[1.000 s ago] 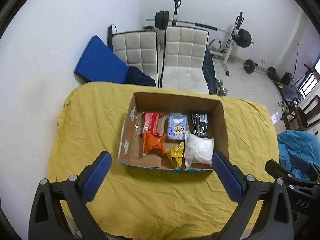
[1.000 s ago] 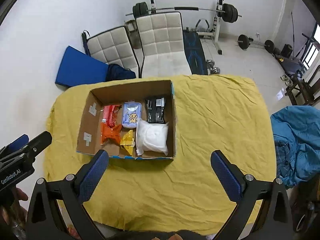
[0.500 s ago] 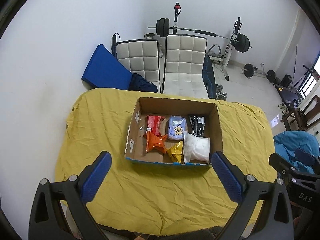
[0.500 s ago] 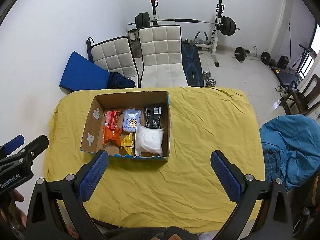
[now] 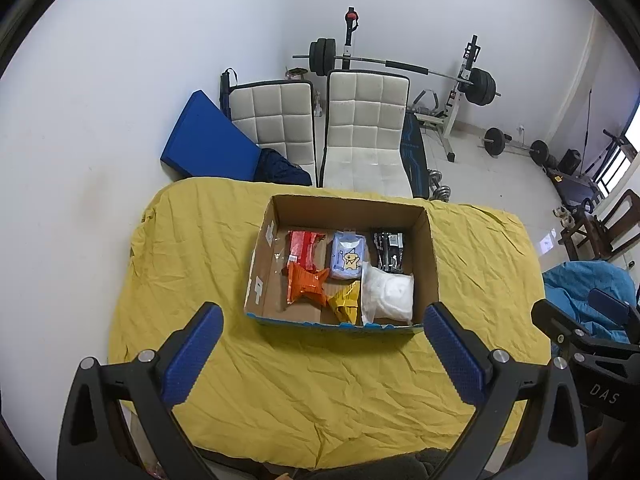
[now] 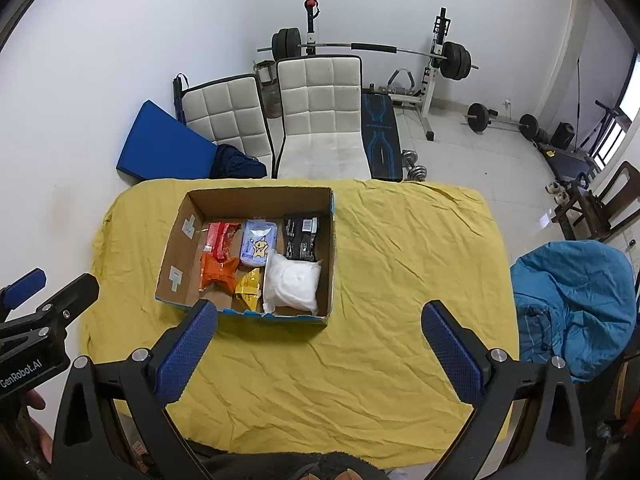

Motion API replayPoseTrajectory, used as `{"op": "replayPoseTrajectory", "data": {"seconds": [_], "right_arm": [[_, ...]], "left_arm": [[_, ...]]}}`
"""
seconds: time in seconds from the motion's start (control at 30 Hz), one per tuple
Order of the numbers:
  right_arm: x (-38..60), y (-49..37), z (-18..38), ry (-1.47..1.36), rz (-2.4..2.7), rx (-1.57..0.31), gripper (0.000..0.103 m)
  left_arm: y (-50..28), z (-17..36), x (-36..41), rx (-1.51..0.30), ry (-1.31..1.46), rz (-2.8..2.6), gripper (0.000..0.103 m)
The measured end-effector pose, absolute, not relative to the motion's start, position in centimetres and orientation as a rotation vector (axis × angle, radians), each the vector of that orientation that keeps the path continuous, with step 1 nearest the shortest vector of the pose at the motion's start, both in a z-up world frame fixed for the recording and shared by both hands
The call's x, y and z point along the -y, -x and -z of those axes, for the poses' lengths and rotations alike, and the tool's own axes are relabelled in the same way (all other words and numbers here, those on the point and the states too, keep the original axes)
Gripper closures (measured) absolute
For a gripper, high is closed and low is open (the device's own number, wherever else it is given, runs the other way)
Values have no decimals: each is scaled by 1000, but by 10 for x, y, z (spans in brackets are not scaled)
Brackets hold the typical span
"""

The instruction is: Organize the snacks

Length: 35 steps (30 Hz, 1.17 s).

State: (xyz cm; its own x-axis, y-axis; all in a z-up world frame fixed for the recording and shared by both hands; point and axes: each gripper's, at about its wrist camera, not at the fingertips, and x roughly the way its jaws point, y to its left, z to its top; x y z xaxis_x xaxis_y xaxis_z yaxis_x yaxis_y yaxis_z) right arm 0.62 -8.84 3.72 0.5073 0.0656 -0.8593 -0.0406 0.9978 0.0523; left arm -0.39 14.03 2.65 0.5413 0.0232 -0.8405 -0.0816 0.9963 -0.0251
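Gym room, yellow-covered worktop (image 6: pixel 380 280), with box (image 6: pixel 256 196) toward its far-left corner holding every visible snack (image 6: pixel 292 284); both left gripper (image 5: pixel 320 356) and right gripper (image 6: pixel 320 352) spread wide, empty, hovering off the near edge: either sorted already or awaiting rearranging.

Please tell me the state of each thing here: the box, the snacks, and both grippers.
Box: open at the top, on the yellow cloth.
Snacks: all six lie inside the box.
Left gripper: open, empty.
Right gripper: open, empty.
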Motion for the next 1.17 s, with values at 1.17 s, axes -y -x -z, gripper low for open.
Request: {"op": "replayPoseTrajectory", "data": {"seconds": [1.17], "right_arm": [[88, -12, -36, -23, -46, -1034, 0]], "left_arm": [[-6, -18, -137, -1011, 49, -40, 0]]}}
